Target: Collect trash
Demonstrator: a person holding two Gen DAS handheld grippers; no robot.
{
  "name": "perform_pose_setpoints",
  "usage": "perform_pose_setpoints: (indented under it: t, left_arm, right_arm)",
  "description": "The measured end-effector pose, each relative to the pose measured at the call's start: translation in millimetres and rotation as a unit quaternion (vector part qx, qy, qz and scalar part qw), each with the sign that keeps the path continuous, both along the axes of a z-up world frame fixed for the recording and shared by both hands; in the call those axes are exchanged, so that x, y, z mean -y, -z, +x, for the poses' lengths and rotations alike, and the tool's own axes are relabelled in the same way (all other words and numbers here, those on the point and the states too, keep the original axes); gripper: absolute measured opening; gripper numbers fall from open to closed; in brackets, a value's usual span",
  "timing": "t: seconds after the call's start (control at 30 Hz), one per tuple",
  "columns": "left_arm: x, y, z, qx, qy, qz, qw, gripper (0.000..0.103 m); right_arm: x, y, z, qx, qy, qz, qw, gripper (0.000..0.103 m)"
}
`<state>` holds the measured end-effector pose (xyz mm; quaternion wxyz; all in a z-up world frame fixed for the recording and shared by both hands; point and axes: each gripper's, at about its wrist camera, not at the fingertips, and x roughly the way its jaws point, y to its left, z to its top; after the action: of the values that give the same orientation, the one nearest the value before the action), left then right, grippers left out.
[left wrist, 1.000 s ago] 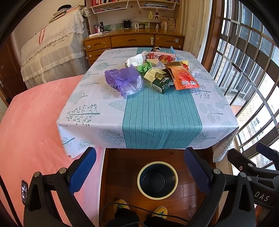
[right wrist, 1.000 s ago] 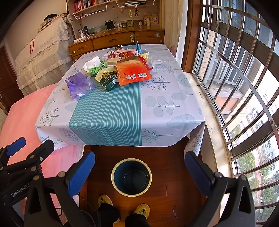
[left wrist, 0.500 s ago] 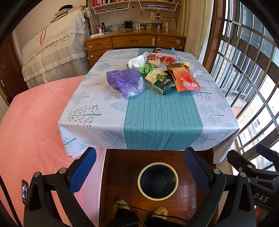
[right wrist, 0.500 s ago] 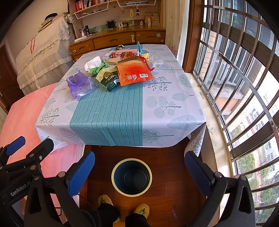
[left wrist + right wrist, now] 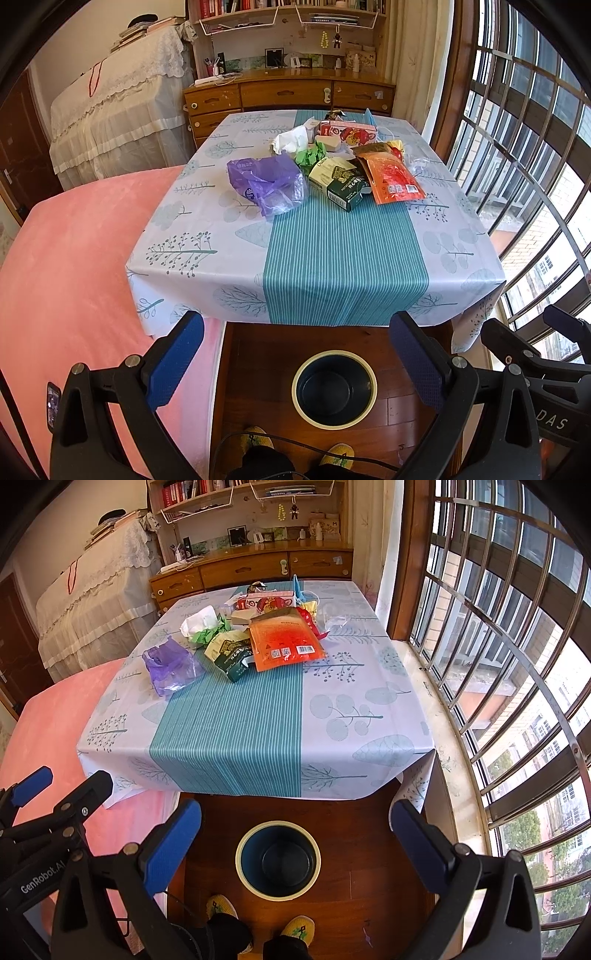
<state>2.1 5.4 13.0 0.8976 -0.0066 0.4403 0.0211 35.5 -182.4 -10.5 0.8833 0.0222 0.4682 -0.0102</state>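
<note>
Left wrist view: the left gripper [image 5: 295, 354] hangs above the floor in front of the table [image 5: 343, 266], its blue-padded fingers [image 5: 175, 356] spread wide with nothing between them. The right gripper [image 5: 295, 834] is likewise fully spread and holds nothing. Each tool appears at the edge of the other's view; black bodywork reads "DAS" on the right one and "GenRobot.AI" on the left.

Trash sits in a heap on the table's far half: a purple plastic bag [image 5: 264, 182], a dark green packet [image 5: 341, 182], an orange pouch [image 5: 282, 640] showing a barcode and square codes, crumpled green paper [image 5: 310, 155], white tissue [image 5: 290, 140] and a red-and-white carton [image 5: 349, 131]. The green packet's print looks like "Dutch", though it is too small to be sure. On the wooden floor below the table's near edge stands a dark bin [image 5: 277, 860] with a cream rim, nothing visible in it, just ahead of the person's yellow slippers [image 5: 297, 926].
</note>
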Motion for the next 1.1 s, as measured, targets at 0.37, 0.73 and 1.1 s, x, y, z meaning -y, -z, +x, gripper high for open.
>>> perform_pose_setpoints:
  t: [0.37, 0.73, 1.1]
  left_arm:
    - [2.0, -12.6, 6.6, 0.013, -0.004, 0.007, 0.9999, 0.099]
    - [3.2, -20.8, 12.5, 0.022, -0.009, 0.013, 0.9996, 0.099]
    - [-19.2, -38.8, 34.1, 0.064, -0.033, 0.018, 0.9973, 0.099]
  right_arm:
    - [3.0, -14.4, 7.4, 0.016, -0.006, 0.001, 1.000, 0.103]
    - [6.4, -18.1, 23.0, 0.024, -0.009, 0.010, 1.000, 0.103]
    - [-16.0, -25.0, 60.4, 0.052, -0.033, 0.024, 0.998, 0.096]
